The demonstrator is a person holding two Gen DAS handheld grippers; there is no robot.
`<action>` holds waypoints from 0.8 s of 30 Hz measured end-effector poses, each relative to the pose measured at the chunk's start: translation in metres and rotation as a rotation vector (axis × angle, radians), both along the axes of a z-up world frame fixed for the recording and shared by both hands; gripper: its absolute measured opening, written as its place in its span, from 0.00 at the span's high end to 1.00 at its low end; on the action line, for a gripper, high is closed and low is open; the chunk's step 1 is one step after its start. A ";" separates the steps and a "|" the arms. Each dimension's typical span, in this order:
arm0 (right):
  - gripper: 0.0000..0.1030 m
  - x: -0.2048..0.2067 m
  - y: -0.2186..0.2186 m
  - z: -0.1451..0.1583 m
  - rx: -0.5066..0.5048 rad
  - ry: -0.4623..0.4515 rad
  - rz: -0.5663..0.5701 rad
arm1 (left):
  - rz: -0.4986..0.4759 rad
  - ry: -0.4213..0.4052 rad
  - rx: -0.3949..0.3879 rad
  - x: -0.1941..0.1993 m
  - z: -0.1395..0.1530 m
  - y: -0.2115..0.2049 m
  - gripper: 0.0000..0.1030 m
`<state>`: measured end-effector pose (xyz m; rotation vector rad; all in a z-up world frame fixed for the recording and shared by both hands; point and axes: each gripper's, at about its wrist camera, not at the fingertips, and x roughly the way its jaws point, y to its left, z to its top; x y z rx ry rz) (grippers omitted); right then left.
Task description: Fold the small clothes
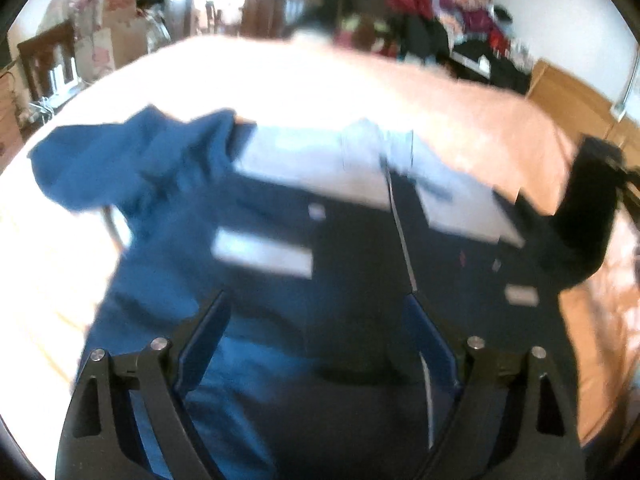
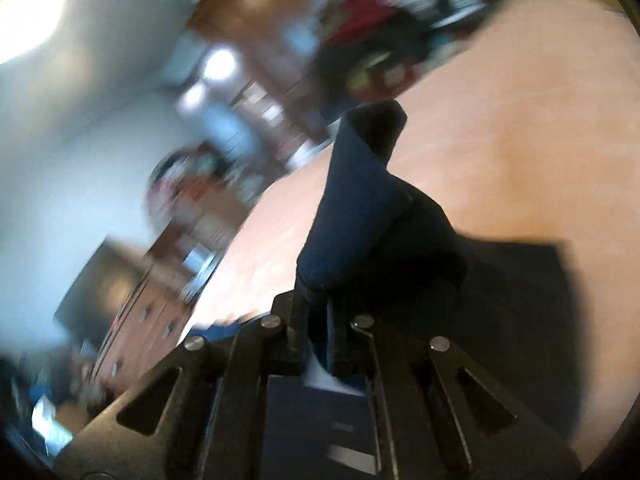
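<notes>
1. On the bed [image 1: 460, 112], the jacket [image 1: 280, 248] lies spread out, collar away from you, one sleeve [image 2: 360, 216] lifted at its right side.
2. Your right gripper [image 2: 320, 320] has its jaws pressed together on that sleeve's cuff; pull too fast and the cloth may slip out, or drag the whole jacket askew.
3. Your left gripper [image 1: 316, 344] hovers over the hem, jaws spread, holding nothing, so nothing pins the body down.
4. Bare bed lies beyond the collar and to both sides. The clothes pile [image 1: 432, 20] sits at the far edge, well apart.
</notes>
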<state>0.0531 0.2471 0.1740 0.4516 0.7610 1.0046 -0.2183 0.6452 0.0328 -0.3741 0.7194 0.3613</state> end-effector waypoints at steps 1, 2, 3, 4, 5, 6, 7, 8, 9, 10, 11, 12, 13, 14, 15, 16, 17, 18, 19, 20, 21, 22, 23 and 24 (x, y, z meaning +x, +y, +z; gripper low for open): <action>0.95 -0.008 0.039 -0.004 -0.008 0.007 0.041 | 0.009 -0.017 -0.003 -0.004 0.005 0.005 0.12; 0.94 -0.017 0.083 -0.015 -0.013 0.040 0.085 | 0.026 -0.030 -0.008 -0.010 0.011 0.013 0.12; 0.91 -0.025 0.115 -0.025 -0.029 0.054 0.111 | 0.036 -0.040 -0.013 -0.015 0.015 0.018 0.12; 0.89 -0.031 0.141 -0.034 -0.051 0.064 0.126 | 0.044 -0.050 -0.015 -0.020 0.018 0.023 0.12; 0.82 -0.040 0.171 -0.050 -0.085 0.099 0.155 | 0.052 -0.052 -0.013 -0.025 0.020 0.029 0.11; 0.66 -0.050 0.190 -0.063 -0.126 0.127 0.180 | 0.056 -0.051 -0.010 -0.029 0.021 0.034 0.11; 0.62 -0.063 0.201 -0.072 -0.165 0.133 0.192 | 0.057 -0.047 -0.010 -0.034 0.021 0.040 0.10; 0.61 -0.082 0.195 -0.076 -0.173 0.128 0.201 | 0.059 -0.041 -0.013 -0.037 0.020 0.046 0.10; 0.60 -0.092 0.190 -0.076 -0.174 0.123 0.210 | 0.064 -0.034 -0.020 -0.039 0.018 0.053 0.10; 0.59 -0.097 0.183 -0.073 -0.173 0.113 0.213 | 0.067 -0.030 -0.027 -0.039 0.015 0.057 0.10; 0.57 -0.110 0.163 -0.069 -0.165 0.086 0.218 | 0.069 -0.027 -0.035 -0.039 0.011 0.063 0.10; 0.52 -0.112 0.146 -0.065 -0.156 0.054 0.212 | 0.073 -0.025 -0.042 -0.037 0.008 0.066 0.10; 0.49 -0.120 0.117 -0.062 -0.175 0.010 0.172 | 0.071 -0.025 -0.053 -0.034 0.004 0.069 0.10; 0.43 -0.114 0.111 -0.062 -0.202 -0.012 0.126 | 0.058 -0.028 -0.070 -0.029 0.000 0.070 0.10; 0.40 -0.113 0.086 -0.067 -0.226 -0.013 0.073 | 0.045 -0.027 -0.082 -0.023 -0.003 0.069 0.10; 0.40 -0.110 0.059 -0.075 -0.239 0.012 0.021 | 0.022 -0.023 -0.106 -0.012 -0.006 0.069 0.11; 0.40 -0.108 0.044 -0.081 -0.245 0.035 -0.010 | -0.010 -0.026 -0.133 0.000 -0.007 0.068 0.12; 0.40 -0.103 0.023 -0.088 -0.256 0.060 -0.053 | -0.058 -0.035 -0.155 0.017 -0.006 0.064 0.13; 0.40 -0.101 0.007 -0.092 -0.265 0.077 -0.087 | -0.095 -0.038 -0.162 0.034 -0.004 0.061 0.14; 0.40 -0.098 -0.006 -0.097 -0.265 0.098 -0.112 | -0.136 -0.040 -0.176 0.057 -0.003 0.057 0.16; 0.40 -0.099 -0.013 -0.100 -0.261 0.113 -0.123 | -0.164 -0.033 -0.200 0.076 -0.005 0.056 0.16; 0.40 -0.099 -0.018 -0.102 -0.259 0.124 -0.130 | -0.188 -0.016 -0.224 0.097 -0.008 0.055 0.18; 0.40 -0.102 -0.021 -0.105 -0.259 0.129 -0.129 | -0.199 0.006 -0.234 0.117 -0.014 0.055 0.26; 0.40 -0.104 -0.023 -0.107 -0.263 0.129 -0.126 | -0.211 0.050 -0.252 0.145 -0.025 0.055 0.28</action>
